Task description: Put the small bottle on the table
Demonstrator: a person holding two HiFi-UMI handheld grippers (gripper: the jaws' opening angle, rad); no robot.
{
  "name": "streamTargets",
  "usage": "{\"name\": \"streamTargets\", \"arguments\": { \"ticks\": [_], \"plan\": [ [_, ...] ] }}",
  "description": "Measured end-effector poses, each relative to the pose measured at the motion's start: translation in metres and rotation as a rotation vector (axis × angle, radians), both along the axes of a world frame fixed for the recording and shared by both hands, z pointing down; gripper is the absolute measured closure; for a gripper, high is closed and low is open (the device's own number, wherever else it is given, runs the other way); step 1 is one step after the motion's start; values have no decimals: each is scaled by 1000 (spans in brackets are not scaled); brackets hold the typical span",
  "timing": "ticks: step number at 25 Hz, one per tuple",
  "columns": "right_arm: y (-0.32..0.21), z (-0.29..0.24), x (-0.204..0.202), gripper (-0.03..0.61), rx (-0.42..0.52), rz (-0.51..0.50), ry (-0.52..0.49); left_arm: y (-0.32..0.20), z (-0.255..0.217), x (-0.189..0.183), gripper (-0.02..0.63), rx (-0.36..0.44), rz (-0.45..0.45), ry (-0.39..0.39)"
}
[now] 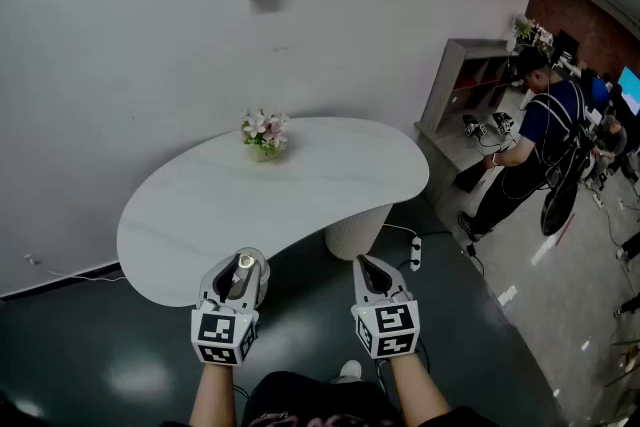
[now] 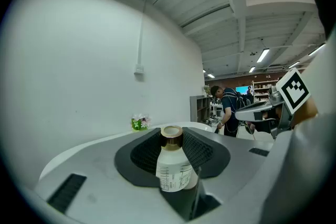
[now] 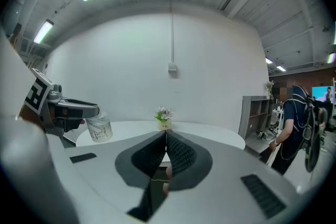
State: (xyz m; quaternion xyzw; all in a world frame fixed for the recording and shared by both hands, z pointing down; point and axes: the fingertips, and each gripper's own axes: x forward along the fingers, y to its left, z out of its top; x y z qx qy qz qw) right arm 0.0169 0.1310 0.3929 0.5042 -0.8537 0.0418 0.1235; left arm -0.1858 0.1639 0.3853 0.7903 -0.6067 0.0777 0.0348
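The left gripper [image 1: 241, 275] is clamped on the small bottle [image 2: 175, 165], upright, at the near edge of the white table [image 1: 310, 180]. The right gripper [image 1: 372, 273], just right of it, is clenched on nothing. Flowers [image 1: 265, 133] stand at the far side.

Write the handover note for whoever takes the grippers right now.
Left gripper: shut on the bottle, which is upright at the near edge of the table.
Right gripper: shut, empty, over the floor beside it.
Done: bottle is in grip at the table.
Left: set it on bare tabletop, clear of the flowers, then open the gripper.
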Motion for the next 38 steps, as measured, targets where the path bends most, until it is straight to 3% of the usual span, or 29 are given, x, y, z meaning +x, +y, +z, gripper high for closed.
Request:
{"name": "streamTargets", "arguments": {
  "ticks": [27, 38],
  "plan": [
    [19, 6, -30, 511, 3, 6, 18, 9, 6, -23, 483, 3, 34, 6],
    [-5, 7, -36, 511, 6, -12, -11, -4, 7, -25, 483, 14, 33, -13]
  ]
}}
